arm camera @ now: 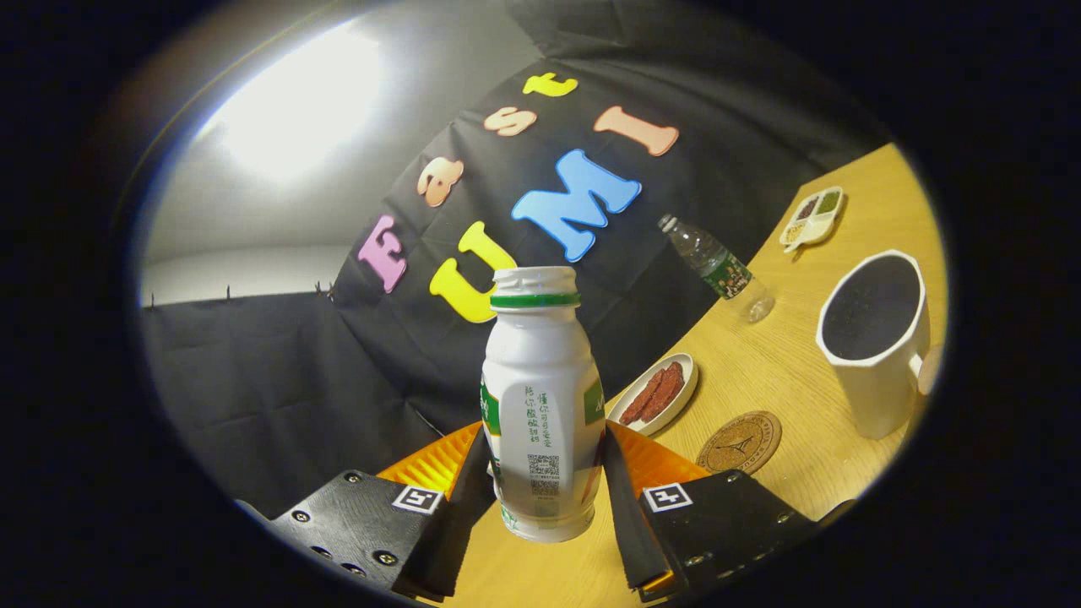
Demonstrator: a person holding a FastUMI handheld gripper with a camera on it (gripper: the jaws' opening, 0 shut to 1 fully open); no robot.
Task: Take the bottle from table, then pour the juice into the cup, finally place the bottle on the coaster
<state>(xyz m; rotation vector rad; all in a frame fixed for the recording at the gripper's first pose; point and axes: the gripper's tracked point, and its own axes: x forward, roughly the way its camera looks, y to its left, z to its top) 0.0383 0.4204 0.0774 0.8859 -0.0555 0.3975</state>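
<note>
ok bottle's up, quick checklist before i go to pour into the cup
1. Grip: both fingers press on the bottle, gripper shut on it: ok.
2. Bottle lifted off the table: ok.
3. Bottle mouth open, no cap on it: ok.
4. Cup upright, mouth free: ok.
5. Cup's fill level: cannot tell, inside looks dark.
6. Coaster bare for afterwards: ok.

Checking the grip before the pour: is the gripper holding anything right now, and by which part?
Yes. The gripper is shut on the white juice bottle, its two fingers pressing on opposite sides of the lower body, near the base.
</note>
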